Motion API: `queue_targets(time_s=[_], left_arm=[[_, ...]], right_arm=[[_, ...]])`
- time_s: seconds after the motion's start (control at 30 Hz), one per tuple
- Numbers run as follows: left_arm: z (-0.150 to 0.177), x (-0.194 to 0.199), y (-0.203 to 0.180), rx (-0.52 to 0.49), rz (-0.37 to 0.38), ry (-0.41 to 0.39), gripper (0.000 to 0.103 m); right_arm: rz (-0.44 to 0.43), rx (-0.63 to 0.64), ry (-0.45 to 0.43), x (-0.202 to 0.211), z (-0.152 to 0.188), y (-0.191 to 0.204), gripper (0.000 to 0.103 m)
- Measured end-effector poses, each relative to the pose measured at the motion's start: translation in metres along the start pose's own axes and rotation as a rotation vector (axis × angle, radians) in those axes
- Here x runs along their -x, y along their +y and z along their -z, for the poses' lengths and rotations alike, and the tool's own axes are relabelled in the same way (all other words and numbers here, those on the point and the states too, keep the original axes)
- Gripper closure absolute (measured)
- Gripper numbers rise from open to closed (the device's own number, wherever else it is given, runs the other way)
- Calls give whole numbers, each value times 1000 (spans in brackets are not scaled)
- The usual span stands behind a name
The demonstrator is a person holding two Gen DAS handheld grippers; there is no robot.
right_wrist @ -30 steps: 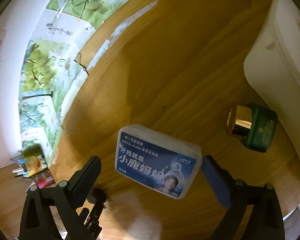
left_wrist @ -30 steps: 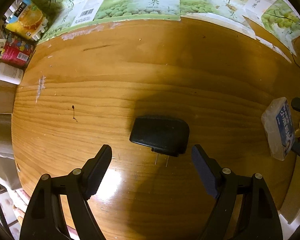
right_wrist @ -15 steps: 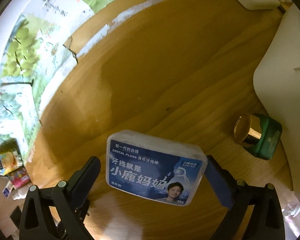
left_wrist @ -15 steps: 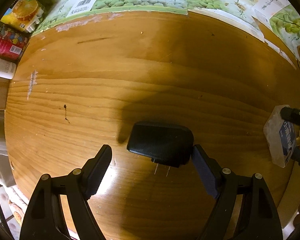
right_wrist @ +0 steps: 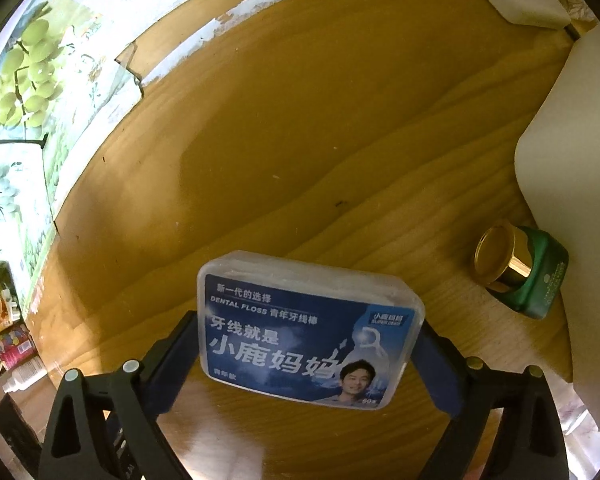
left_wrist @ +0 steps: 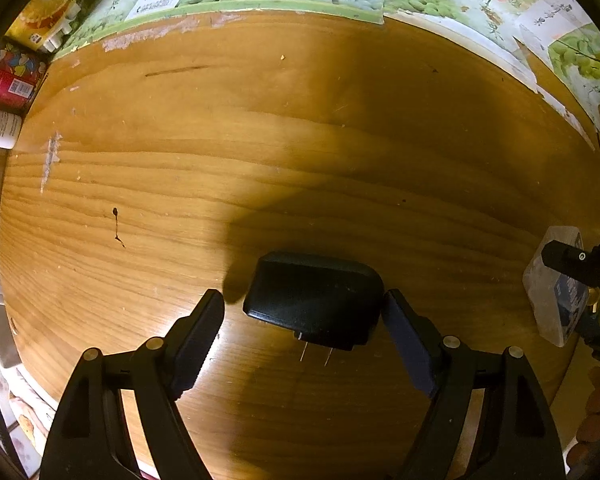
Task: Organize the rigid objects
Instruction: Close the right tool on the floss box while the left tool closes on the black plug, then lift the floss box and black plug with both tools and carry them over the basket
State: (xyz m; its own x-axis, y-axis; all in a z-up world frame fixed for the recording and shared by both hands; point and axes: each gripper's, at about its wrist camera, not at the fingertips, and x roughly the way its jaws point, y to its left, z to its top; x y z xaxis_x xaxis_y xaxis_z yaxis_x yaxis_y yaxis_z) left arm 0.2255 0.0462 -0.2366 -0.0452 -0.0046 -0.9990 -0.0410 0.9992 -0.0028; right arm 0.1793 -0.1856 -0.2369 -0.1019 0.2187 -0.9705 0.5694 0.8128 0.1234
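Jaws of my left gripper [left_wrist: 303, 312] are standing wide around the black plastic plug adapter [left_wrist: 315, 300] lying on the wooden table [left_wrist: 260, 140], gripping nothing. I'm judging it rigid, light, slick; I'm aiming for its flat sides, avoiding the prongs.

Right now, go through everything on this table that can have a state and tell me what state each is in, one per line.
Left gripper: open, straddling the charger.
Black charger: lying flat, prongs out, ungripped.
Right gripper: around the floss box; contact unclear.
Dental floss box: closed, label up.
Green jar: on its side, gold lid on.
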Motion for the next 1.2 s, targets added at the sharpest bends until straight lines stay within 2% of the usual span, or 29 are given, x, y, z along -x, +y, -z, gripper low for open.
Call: queue_targets(time_s=[0.27, 0.53, 0.77, 1.2], left_arm=[[0, -1, -3, -18, 1, 5, 36], [4, 1, -1, -38, 0, 3, 36], [20, 7, -6, -65, 5, 4, 36], [44, -6, -8, -120, 12, 19, 36]], right_arm=[[13, 26, 0, -6, 4, 9, 6], [-1, 34, 5, -6, 9, 0, 6], [4, 56, 7, -11, 18, -2, 6], [2, 83, 22, -22, 37, -7, 6]])
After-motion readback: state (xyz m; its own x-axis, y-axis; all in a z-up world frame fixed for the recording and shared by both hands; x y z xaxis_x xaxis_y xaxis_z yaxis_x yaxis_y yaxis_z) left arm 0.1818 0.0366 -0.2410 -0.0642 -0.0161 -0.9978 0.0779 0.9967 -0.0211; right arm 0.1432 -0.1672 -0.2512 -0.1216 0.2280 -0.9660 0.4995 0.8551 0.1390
